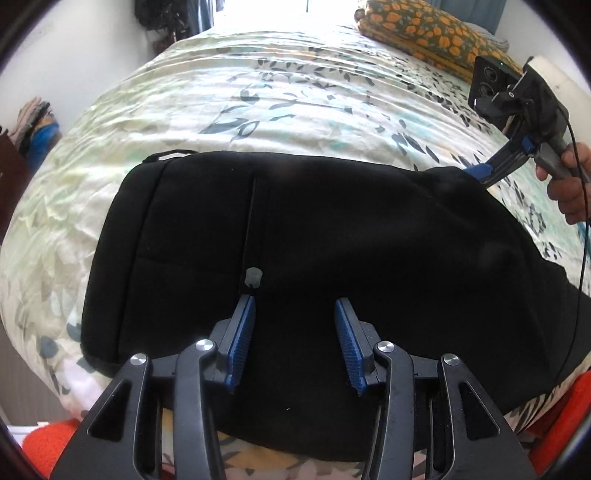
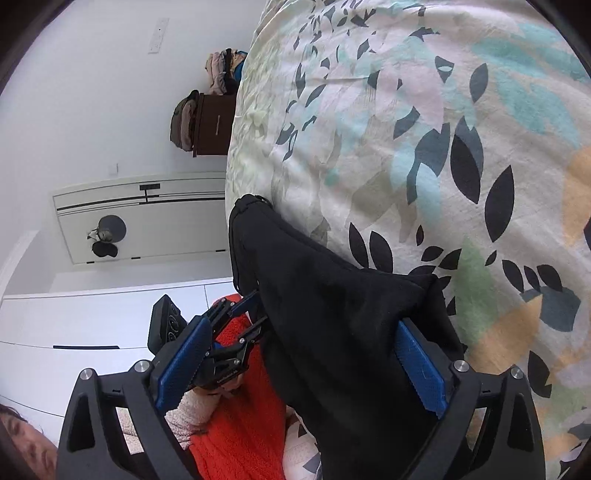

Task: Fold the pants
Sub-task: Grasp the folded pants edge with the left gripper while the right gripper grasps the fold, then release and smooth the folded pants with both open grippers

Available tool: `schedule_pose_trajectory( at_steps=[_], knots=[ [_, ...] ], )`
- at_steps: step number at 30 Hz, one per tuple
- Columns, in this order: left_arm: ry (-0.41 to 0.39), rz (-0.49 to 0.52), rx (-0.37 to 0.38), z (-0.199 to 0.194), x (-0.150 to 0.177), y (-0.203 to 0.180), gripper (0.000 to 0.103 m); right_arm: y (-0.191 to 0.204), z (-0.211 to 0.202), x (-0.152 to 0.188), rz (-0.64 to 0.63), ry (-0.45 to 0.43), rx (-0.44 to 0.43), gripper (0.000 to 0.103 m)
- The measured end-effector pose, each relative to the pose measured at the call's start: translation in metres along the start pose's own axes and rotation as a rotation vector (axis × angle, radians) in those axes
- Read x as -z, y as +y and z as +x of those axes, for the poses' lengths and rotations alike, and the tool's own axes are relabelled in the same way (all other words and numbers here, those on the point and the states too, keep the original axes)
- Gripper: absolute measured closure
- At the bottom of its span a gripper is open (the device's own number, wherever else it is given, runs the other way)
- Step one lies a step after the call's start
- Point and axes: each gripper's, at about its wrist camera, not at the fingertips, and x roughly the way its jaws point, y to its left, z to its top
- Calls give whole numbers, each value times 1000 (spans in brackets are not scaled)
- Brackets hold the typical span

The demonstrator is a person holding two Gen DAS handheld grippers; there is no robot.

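Black, soft knit pants are lying spread across the leaf-printed cotton bedspread, waistband toward the near edge, one edge lifted at the right.

Left gripper: hovering low over the waist area, jaws standing wide apart, nothing between them. A small pale tag or button is sitting just ahead of its left finger.

Right gripper: jaws standing wide in its own view, black cloth draping between the blue ribbed pads. Whether the pads are actually pinching is unclear; in the left view the same tool is touching the cloth's far right edge.

Handling judgement: fabric looks light, limp and thick enough to bunch, not slippery or fragile. It will likely sag from any single pinch, so taking hold at seamed edges or the waistband, both sides together, seems best.

View differences: the left view is showing the whole garment outline and the orange-patterned pillow; the right view is showing only the raised fold close up, plus the person's orange-red sweater and a dark wooden bedside cabinet.
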Motion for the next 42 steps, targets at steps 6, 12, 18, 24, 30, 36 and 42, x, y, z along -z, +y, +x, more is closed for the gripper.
schedule_pose_trajectory(
  at_steps=[6,12,18,24,30,36,42],
  knots=[
    [-10,38,-37,2,4,-9,56,-16,-27,-14,75,-288,43,3],
    [-25,-23,1,-9,1,0,57,22,-80,38,-56,-401,515,3],
    [7,74,-72,-6,7,-14,58,57,-61,220,-222,-475,909,15],
    [16,74,-270,-11,8,1,54,23,32,332,-237,-364,1041,50],
    [-122,25,-84,-61,7,-27,57,47,-43,369,-158,-629,1032,54],
    [-110,393,164,-46,52,-165,54,-30,-65,374,112,-623,1036,48],
    [25,559,-73,-25,97,-172,57,-48,-83,445,191,-718,1125,28]
  ],
)
